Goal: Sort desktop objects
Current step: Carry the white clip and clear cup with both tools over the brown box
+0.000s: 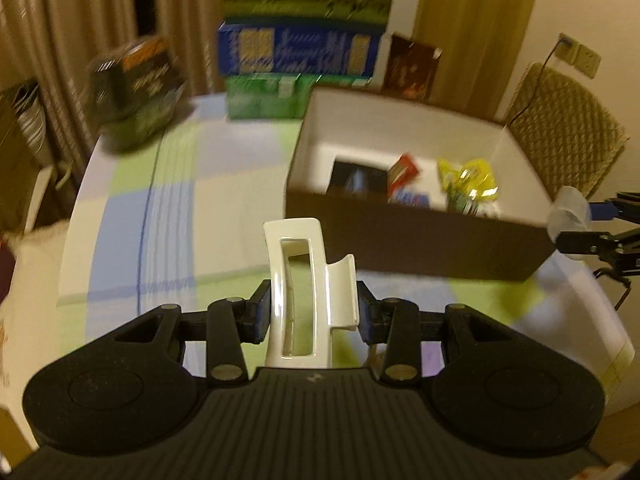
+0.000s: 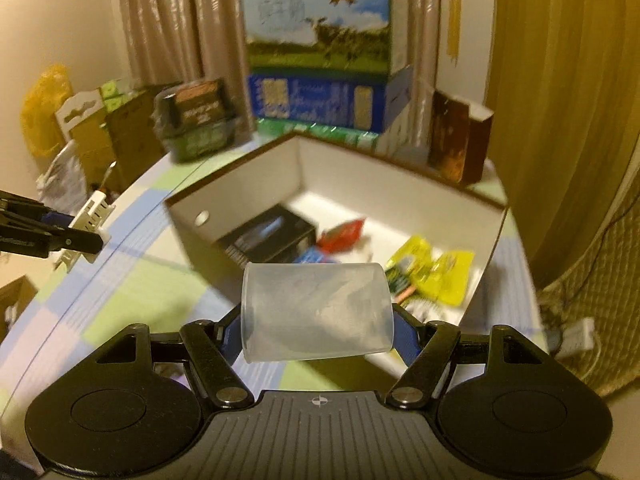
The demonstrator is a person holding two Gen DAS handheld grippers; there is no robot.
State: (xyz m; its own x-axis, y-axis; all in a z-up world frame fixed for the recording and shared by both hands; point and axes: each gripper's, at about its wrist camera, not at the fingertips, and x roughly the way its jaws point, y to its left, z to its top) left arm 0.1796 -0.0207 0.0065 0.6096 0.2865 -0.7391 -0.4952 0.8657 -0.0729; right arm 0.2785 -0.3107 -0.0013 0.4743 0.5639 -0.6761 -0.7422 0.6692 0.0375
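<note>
Left gripper [image 1: 312,312] clamped on white hair clip [image 1: 308,288], above checked tablecloth [image 1: 168,208]. Right gripper [image 2: 318,332] clamped on frosted cup [image 2: 316,312], lying sideways, near open box [image 2: 400,184].

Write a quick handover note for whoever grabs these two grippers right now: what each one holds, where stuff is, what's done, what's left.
Left gripper: shut on the white hair claw clip, lifted over the checked tablecloth.
Right gripper: shut on the frosted plastic cup, lying sideways between the pads, near the box's front edge.
Brown box: already holds a black box, a red packet and yellow packets.
Left: drop clip and cup into the box.
</note>
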